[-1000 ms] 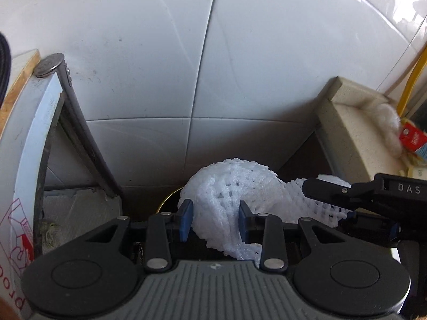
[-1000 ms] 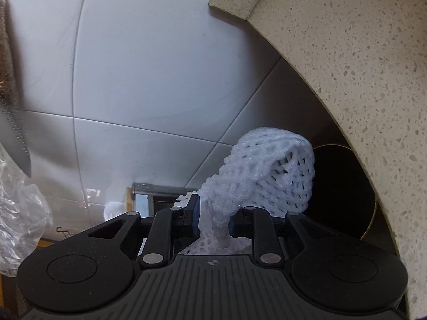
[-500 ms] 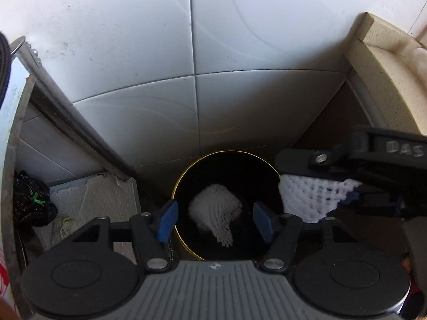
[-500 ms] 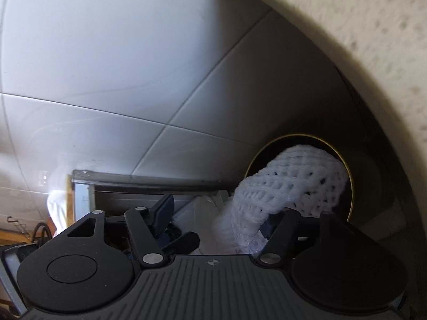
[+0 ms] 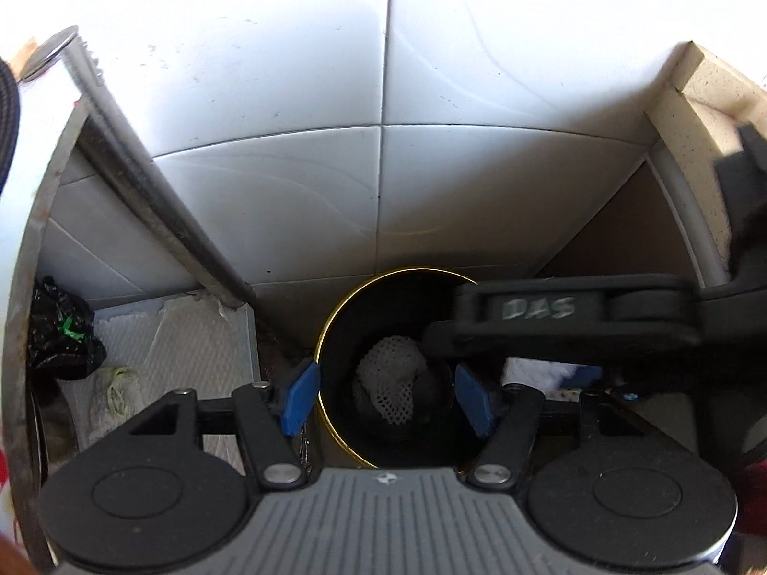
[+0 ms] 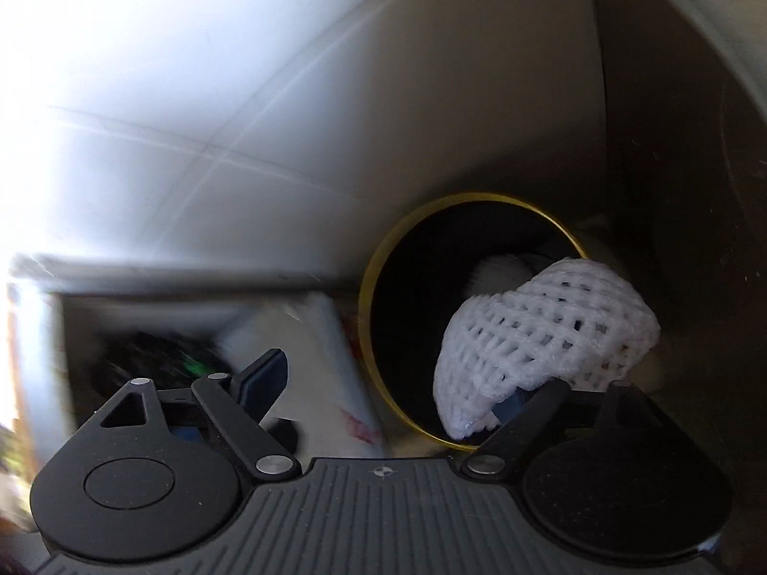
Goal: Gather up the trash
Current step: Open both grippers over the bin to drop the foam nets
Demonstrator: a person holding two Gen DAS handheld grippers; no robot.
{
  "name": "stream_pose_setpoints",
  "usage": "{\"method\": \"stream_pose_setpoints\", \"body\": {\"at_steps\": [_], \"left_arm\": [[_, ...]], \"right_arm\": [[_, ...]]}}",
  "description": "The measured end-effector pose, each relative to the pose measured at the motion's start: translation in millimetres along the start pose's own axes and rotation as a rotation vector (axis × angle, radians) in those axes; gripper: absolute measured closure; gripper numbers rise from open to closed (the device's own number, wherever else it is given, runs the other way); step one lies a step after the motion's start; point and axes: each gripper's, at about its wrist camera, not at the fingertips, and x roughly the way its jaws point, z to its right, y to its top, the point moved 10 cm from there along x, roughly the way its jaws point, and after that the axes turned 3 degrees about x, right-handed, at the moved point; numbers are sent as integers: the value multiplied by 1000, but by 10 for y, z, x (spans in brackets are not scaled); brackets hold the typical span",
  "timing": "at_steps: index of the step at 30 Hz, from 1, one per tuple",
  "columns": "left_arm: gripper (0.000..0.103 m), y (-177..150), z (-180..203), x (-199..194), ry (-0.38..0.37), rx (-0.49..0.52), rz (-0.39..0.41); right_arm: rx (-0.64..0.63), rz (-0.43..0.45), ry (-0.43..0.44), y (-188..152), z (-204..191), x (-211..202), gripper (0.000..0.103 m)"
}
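Foam net (image 5: 390, 378) now down in bin (image 5: 331, 330), left tongs (image 5: 386, 395) empty.

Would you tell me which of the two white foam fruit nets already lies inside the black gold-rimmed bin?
The smaller-looking white foam net lying deep in the black gold-rimmed bin; the other net hangs on the right gripper's finger above the rim.

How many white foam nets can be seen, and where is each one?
2. One foam net lies at the bottom of the black bin. The other net hangs on the right gripper, whose jaws have just been opening, over the bin's rim. More may be hidden.
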Motion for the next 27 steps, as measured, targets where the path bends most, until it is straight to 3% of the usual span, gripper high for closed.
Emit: {"method": "stream_pose_setpoints", "body": {"at_steps": [2, 4, 6, 8, 9, 10, 13, 21, 27], "left_arm": [[43, -35, -11, 6, -8, -11, -2], [43, -61, -18, -13, -22, -19, -1], [43, -93, -33, -24, -19, -29, -3], [44, -109, -54, -8, -15, -32, -15], [44, -110, -63, -11, -21, -35, -17], [44, -118, -74, -25, -26, -47, -17], [44, -114, -94, -41, -25, -53, -14], [44, -63, 36, -218, -56, 2, 24], [44, -42, 159, -469, -35, 25, 67]], "right_arm": [[-110, -6, -60, -11, -64, 100, 13], [-103, -75, -144, -17, 55, 260, 17], [-155, -73, -140, -29, -32, 271, 24], [-234, -60, -199, 0, -11, 352, 11], [-201, -91, -243, -8, 123, 422, 13], [-163, -108, -249, -16, 205, 455, 18], [-130, -93, -174, -50, 217, 343, 19], [-195, 91, -132, -28, -53, -439, 16], [-255, 241, -121, -3, -143, -1101, 14]]}}
